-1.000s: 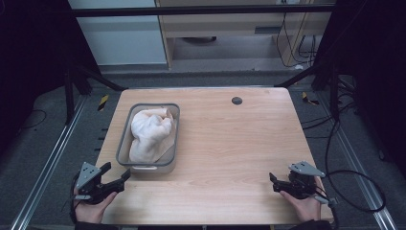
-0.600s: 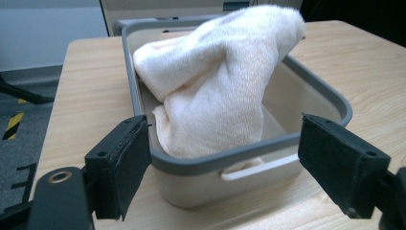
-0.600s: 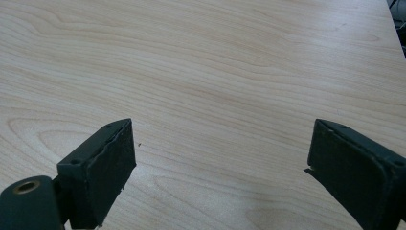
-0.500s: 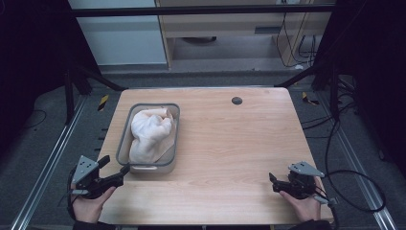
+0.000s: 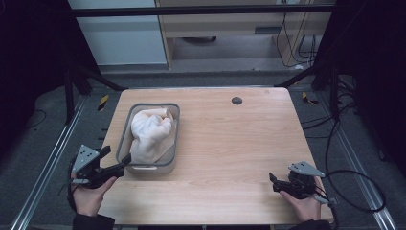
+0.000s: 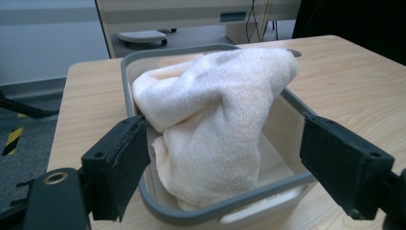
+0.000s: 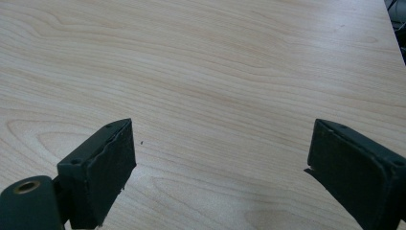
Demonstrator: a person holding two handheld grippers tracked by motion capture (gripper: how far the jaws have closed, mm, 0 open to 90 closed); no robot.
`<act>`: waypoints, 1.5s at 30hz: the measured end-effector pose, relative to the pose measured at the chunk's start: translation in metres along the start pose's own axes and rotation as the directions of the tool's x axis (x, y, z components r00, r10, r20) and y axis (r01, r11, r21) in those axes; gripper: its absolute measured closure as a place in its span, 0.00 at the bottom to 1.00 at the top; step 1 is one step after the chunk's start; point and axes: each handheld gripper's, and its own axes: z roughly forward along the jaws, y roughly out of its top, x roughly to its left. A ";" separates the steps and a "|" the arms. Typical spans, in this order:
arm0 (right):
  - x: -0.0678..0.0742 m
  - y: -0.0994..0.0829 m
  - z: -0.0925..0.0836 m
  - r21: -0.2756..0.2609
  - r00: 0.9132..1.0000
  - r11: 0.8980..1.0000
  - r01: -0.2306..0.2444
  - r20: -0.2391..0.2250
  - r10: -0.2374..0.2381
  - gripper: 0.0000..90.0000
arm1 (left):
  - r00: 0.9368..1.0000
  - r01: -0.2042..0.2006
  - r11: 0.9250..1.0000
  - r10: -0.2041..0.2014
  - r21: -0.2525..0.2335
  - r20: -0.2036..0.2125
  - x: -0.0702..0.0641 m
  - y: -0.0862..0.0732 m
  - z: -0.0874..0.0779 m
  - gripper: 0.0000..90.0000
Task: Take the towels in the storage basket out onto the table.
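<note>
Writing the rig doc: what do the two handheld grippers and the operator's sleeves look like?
Both the left gripper and right gripper are black, with two flat rectangular padded jaws and a grey three-cornered plate on top. A black cable trails from the right one. Dark sleeves at the wrists.

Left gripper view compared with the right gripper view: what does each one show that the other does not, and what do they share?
The left gripper view alone shows the grey tub with a white towel heaped inside it, seen between the open jaws of the left gripper, with floor and furniture beyond the table edge. The right gripper view alone shows a bare stretch of wood grain in front of the right gripper, also open. Both show two black jaws spread wide, holding nothing, and the light wooden table.
</note>
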 end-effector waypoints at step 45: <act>0.001 0.000 0.003 0.020 1.000 1.000 0.010 -0.011 -0.010 0.10 | 0.998 -0.069 0.989 0.068 0.134 0.009 -0.017 0.013 0.071 0.18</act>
